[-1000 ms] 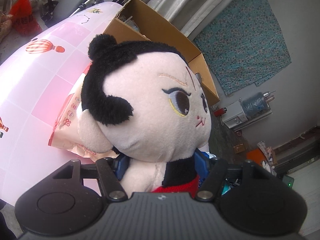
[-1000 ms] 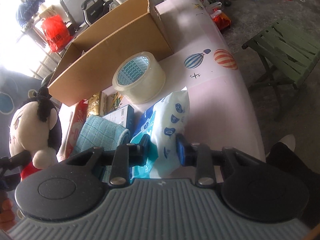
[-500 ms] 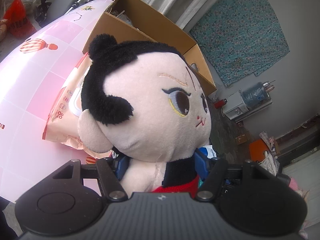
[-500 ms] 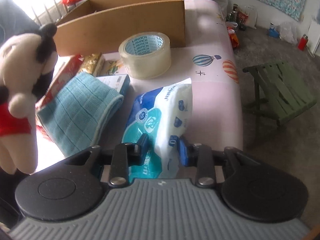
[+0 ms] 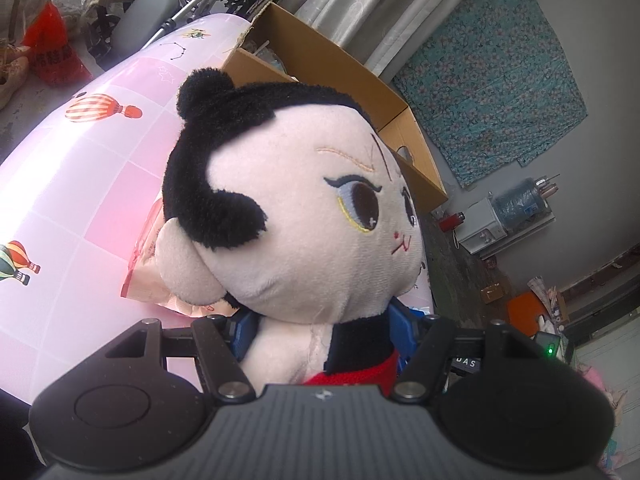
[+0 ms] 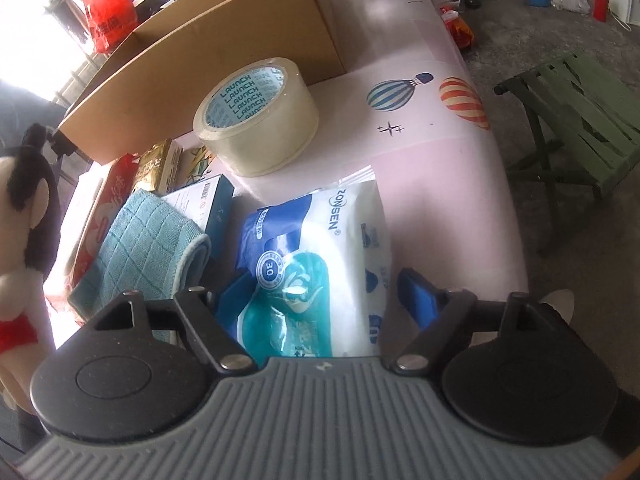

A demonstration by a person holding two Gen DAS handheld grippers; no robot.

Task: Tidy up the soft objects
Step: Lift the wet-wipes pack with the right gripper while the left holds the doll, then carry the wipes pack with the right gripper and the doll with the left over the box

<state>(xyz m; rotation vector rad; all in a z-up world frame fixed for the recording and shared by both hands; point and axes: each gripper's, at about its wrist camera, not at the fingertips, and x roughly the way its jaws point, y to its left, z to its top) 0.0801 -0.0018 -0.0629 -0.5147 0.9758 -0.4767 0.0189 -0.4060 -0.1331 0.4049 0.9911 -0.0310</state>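
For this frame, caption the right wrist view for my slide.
Right gripper open around a wipes pack, beside a tape roll.

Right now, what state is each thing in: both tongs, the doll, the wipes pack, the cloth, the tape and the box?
Left tongs: shut on the plush doll.
Black-haired plush doll in red: held off the table.
Right tongs: open, astride the pack.
Blue-white wipes pack: lying flat, ungripped.
Teal cloth: folded.
Clear tape roll: lying flat.
Cardboard box: open-topped.

The plush doll point(image 5: 304, 216) hides most of the pink packet point(image 5: 144, 264), and the right view's edge cuts the doll off.
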